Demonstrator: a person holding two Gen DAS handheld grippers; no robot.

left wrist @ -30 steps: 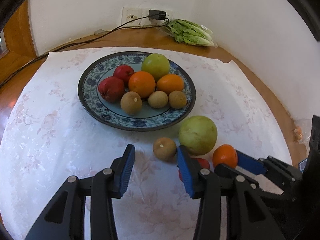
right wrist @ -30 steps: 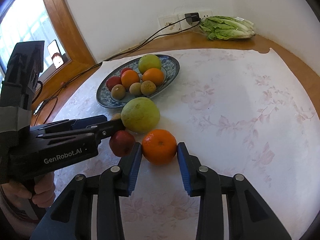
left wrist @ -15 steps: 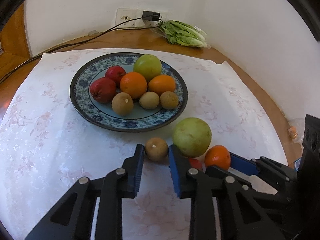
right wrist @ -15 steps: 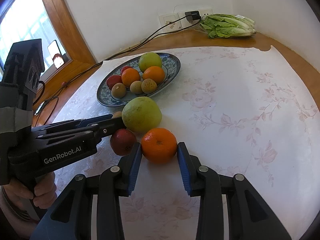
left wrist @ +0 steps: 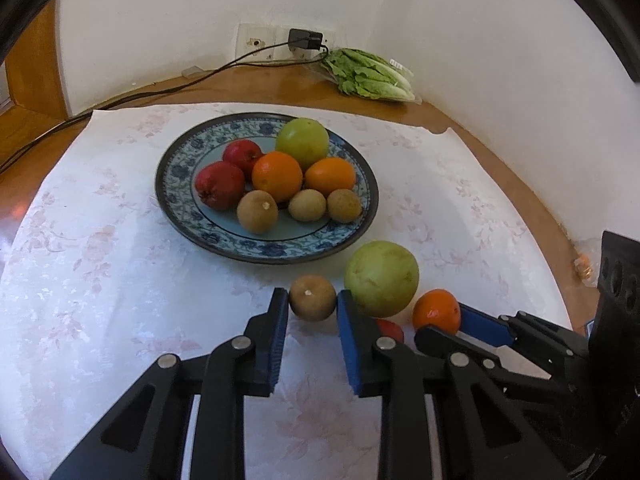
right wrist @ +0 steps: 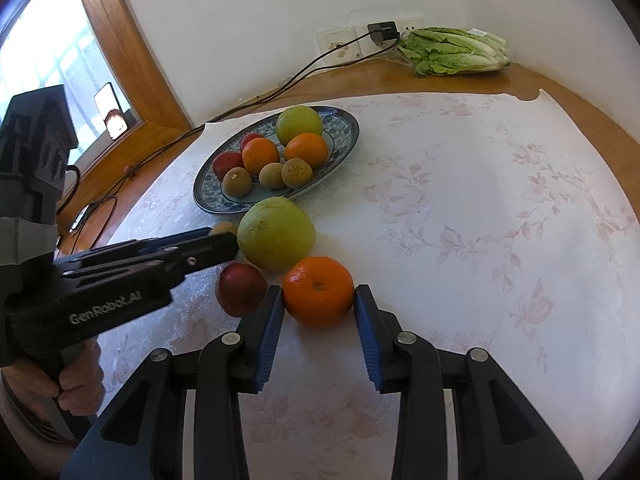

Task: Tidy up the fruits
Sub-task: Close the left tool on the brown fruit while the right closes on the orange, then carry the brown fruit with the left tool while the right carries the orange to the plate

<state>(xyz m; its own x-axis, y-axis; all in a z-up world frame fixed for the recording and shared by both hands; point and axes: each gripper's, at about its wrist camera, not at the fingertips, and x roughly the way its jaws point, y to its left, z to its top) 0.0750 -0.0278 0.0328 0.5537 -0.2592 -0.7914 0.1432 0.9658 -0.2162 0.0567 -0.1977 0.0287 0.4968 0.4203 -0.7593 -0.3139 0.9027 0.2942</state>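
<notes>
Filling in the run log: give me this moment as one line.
left gripper: shut on brown fruit | right gripper: shut on orange | both fruits on tablecloth | plate: eight fruits

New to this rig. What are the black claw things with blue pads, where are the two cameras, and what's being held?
There is no robot here: a person holds a two-finger gripper in each hand, and a fisheye camera on each looks along its fingers. In the left wrist view, the left gripper is shut on a small brown fruit. In the right wrist view, the right gripper is shut on an orange. Both fruits sit on the floral tablecloth, beside a large green fruit and a red fruit. Behind them, a blue patterned plate already holds more fruit. Lettuce lies by the wall.
</notes>
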